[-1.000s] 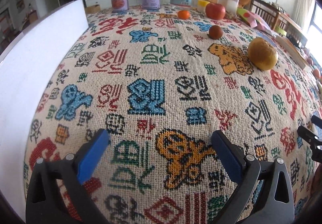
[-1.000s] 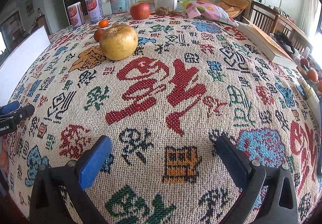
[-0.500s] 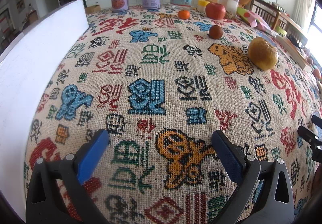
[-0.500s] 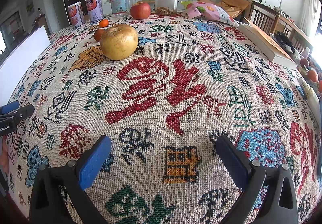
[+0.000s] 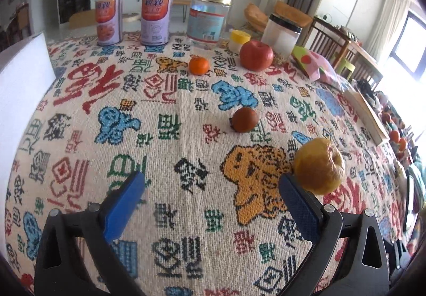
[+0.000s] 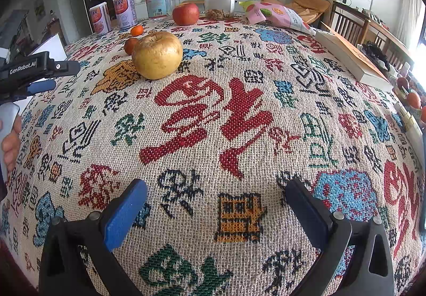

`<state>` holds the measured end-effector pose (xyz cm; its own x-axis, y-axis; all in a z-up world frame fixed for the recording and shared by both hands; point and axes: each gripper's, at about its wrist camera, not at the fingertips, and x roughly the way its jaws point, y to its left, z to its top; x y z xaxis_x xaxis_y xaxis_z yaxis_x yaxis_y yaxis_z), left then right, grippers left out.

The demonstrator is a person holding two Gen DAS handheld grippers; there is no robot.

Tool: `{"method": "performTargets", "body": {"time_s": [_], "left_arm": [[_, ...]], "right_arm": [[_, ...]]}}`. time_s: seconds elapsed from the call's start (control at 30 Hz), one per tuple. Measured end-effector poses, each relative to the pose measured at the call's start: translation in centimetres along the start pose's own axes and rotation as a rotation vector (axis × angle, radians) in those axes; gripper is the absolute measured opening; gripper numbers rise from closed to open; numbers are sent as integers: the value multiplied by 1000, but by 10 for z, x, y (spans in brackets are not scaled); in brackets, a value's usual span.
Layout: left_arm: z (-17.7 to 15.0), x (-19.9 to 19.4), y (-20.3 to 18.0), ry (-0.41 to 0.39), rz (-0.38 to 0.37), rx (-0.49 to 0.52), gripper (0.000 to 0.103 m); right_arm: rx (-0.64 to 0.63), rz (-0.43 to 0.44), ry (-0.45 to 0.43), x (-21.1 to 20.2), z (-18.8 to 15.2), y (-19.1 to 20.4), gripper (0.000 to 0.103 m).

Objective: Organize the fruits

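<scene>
A yellow apple lies on the patterned tablecloth, just beyond the right fingertip of my left gripper, which is open and empty. Further off lie a small dark red fruit, a tangerine and a red apple. In the right wrist view the yellow apple lies far left, with the dark fruit, tangerine and red apple behind it. My right gripper is open and empty over the cloth. The left gripper's body shows at the left edge.
A white board stands along the table's left side. Two cans, a glass jar, a plastic container and a small yellow-lidded pot line the far edge. A snack bag and a book lie at right.
My left gripper has moved forward and right across the table, close to the yellow apple. My right gripper has moved slightly forward. Both stay open.
</scene>
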<state>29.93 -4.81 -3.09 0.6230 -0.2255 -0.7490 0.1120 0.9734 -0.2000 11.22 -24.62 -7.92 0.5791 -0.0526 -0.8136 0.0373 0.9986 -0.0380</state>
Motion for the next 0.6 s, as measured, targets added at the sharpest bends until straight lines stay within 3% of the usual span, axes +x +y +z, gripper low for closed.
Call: {"method": "performTargets", "body": {"time_s": [0.17,0.23,0.37,0.4,0.43,0.6], "left_arm": [[25,46,-25,-6,21,68,98],[26,61,-27,13,33,63,83],[30,73,-30,9,29,69,73],[31,72,-31,1,13,68,55],[31,71,-30,1,-10,68,28],[17,52,-22,22,7,71,29]], "right_arm": [[0,0,0,0,0,0,103],[0,0,0,0,0,0,103],[0,0,1,0,1,0,103],[0,0,1,0,1,0,103],[0,0,1,0,1,0,103],[0,-1,2,1,2,1,103]]}}
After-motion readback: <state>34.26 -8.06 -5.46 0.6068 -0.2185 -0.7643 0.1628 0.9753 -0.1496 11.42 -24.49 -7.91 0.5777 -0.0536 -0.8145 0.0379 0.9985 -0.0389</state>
